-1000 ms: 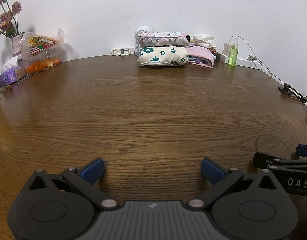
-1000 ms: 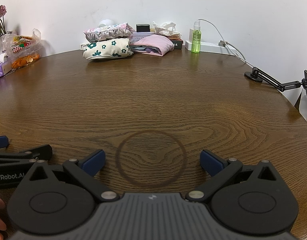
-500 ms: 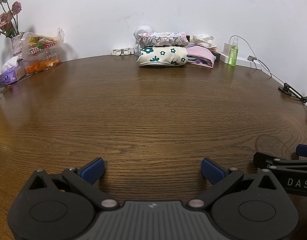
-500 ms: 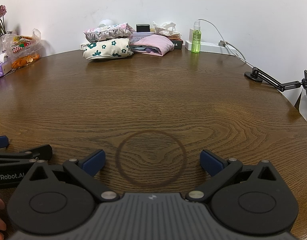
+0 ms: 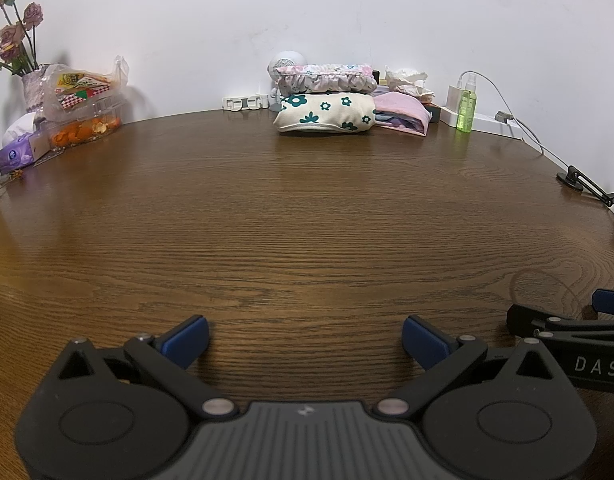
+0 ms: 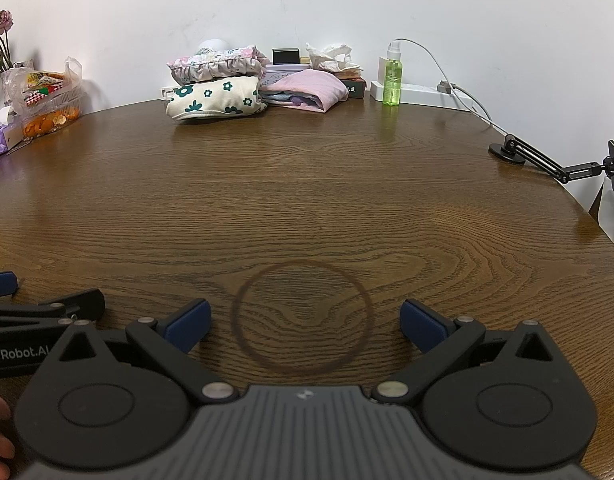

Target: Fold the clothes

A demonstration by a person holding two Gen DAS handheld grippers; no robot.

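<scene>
My left gripper [image 5: 305, 338] sits low over the wooden surface [image 5: 307, 220], its blue-tipped fingers [image 5: 187, 338] spread wide with only bare wood grain between them. My right gripper [image 6: 305, 326] is just beside it, equally low, its fingers [image 6: 423, 326] also spread wide; a dark ring mark [image 6: 303, 318] on the wood lies right between them. Neither pair pinches anything. In the left wrist view the right gripper shows at the right edge, and in the right wrist view the left one shows at the left edge, so the two are side by side, close together.

The folded clothes are well apart from me, at the far edge of the surface against the white wall [image 5: 307, 20]. A cream piece with dark green flowers [image 5: 327, 117] lies on the wood, with a ruffled pink floral piece [image 5: 327, 80] stacked on top of it. Just to the right, touching the cream one, is a folded pink garment [image 5: 403, 114] with lilac layers showing at its open side.

Further right stand a green spray bottle [image 6: 393, 80] and a white power strip [image 6: 423, 94] with a cable running off it. At the far left are a tissue box [image 5: 21, 152], a clear bag of snacks [image 5: 83, 96] and a vase of pink roses [image 5: 11, 40]. A black articulated mount [image 6: 547, 160] is fixed near the right rim.
</scene>
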